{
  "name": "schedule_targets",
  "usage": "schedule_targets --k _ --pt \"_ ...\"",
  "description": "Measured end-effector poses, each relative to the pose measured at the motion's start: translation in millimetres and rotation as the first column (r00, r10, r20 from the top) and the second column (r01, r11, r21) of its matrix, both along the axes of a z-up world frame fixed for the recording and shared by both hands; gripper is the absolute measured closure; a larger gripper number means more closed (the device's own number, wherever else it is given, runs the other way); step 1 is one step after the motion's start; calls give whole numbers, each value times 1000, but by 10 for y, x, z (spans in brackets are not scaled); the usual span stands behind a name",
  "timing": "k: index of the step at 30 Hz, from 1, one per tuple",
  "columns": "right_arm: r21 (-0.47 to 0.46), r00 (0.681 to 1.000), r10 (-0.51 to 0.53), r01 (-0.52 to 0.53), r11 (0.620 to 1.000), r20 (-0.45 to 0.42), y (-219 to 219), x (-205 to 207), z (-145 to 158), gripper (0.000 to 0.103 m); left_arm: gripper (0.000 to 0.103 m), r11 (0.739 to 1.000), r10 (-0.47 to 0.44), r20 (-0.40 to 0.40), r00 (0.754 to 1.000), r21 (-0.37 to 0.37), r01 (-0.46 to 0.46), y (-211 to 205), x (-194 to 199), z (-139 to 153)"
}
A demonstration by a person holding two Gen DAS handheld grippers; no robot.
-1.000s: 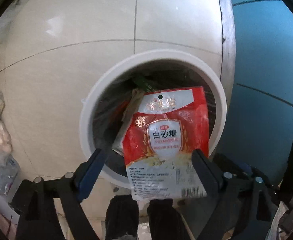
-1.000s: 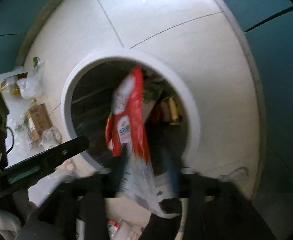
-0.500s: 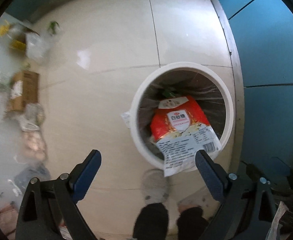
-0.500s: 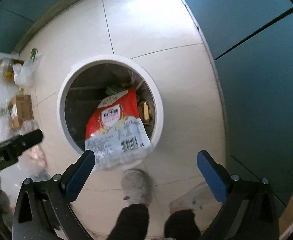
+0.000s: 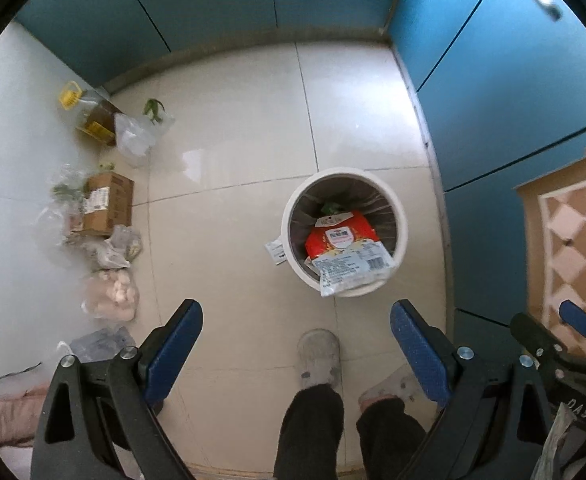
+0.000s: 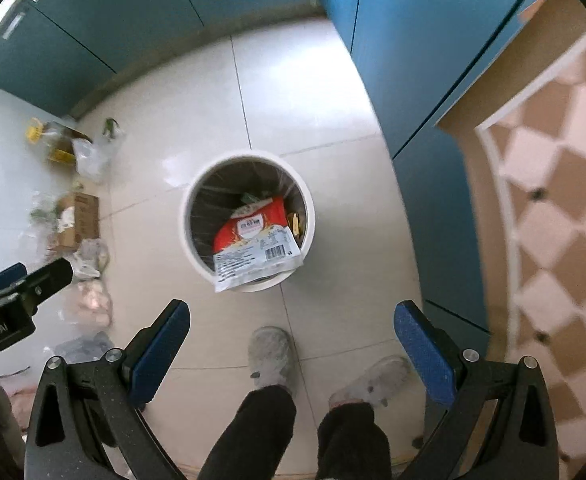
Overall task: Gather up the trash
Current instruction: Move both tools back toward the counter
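Observation:
A round white trash bin [image 5: 293, 216] with a clear liner stands on the tiled floor; it also shows in the right wrist view [image 6: 187, 216]. A red and white sugar bag [image 5: 343, 246] lies in the bin, its clear lower end hanging over the near rim; the right wrist view shows it too [image 6: 255, 242]. My left gripper [image 5: 296, 354] is open and empty, high above the floor. My right gripper [image 6: 292, 350] is open and empty, equally high.
Bags, a cardboard box [image 5: 107, 208] and an oil bottle [image 5: 89, 118] lie along the left wall. Blue cabinets [image 5: 505, 92] line the back and right. A small paper scrap [image 5: 275, 250] lies by the bin. The person's slippered feet [image 5: 319, 356] stand below.
The sugar bag was let go and dropped into the bin. Both grippers rose well away from the bin and now look down from much higher.

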State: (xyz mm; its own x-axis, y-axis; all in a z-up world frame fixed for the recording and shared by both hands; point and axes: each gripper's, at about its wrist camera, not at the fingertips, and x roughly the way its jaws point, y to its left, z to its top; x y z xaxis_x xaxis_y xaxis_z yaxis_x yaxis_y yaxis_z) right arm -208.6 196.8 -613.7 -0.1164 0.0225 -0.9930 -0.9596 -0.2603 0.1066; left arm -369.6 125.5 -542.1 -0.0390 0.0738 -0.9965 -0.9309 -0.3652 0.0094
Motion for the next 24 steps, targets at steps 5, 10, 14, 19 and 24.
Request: schedule_targets --k 5,10,14,19,24 --pt "58 999 10 -8 998 -35 -167 198 931 0 7 999 -14 4 1000 36 14 -206 163 754" --pt "108 997 24 -16 994 -70 -364 387 1901 0 7 997 -11 -12 1000 82 12 -406 325 1443" --pt "132 995 38 -26 991 -91 -539 513 2535 0 7 992 -7 -11 1000 124 8 -544 447 1914" --pt "163 991 46 -25 986 -125 -730 696 3171 0 7 985 -13 -21 1000 172 16 -680 601 2381" --pt "184 983 43 -10 983 -180 -874 869 3579 0 7 978 -15 -68 998 206 29 -726 764 2724"
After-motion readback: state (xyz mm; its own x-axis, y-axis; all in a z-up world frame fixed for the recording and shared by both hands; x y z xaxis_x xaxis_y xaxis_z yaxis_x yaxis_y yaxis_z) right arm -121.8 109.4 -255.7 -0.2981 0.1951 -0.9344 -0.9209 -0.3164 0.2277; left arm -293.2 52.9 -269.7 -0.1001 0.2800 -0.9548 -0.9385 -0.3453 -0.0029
